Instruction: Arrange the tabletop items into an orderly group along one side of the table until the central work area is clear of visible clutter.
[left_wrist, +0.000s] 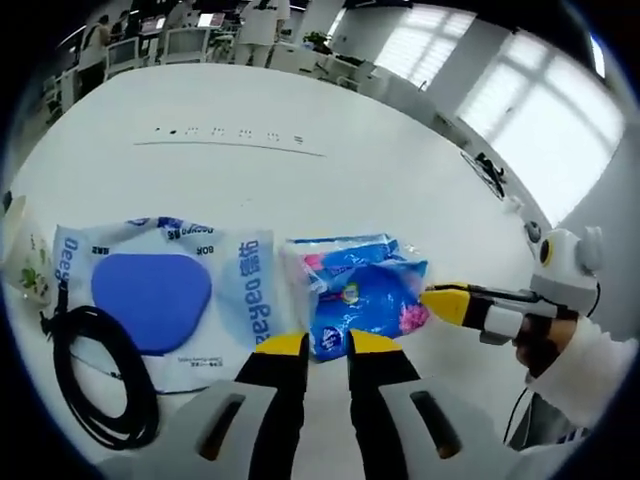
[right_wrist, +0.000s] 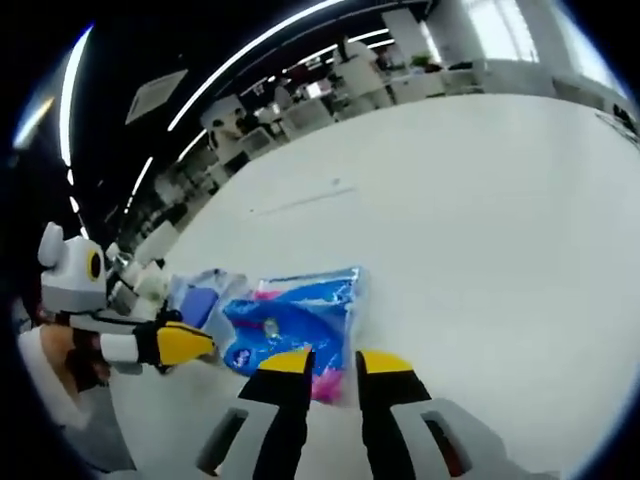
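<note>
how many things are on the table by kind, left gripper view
Plastic packets: 3 – blue tissue pack, white pouch with blue pad, small green-printed packet
Black cable coils: 1 – cable
Total: 4

Heads up, your left gripper view cuts off the small clear packet with green print (left_wrist: 27, 268) at its edge. The lower edge of the crinkly blue plastic tissue pack (left_wrist: 358, 292) hides behind your jaws. Print on the flat white-and-blue pouch (left_wrist: 160, 300) is too blurry to read.
</note>
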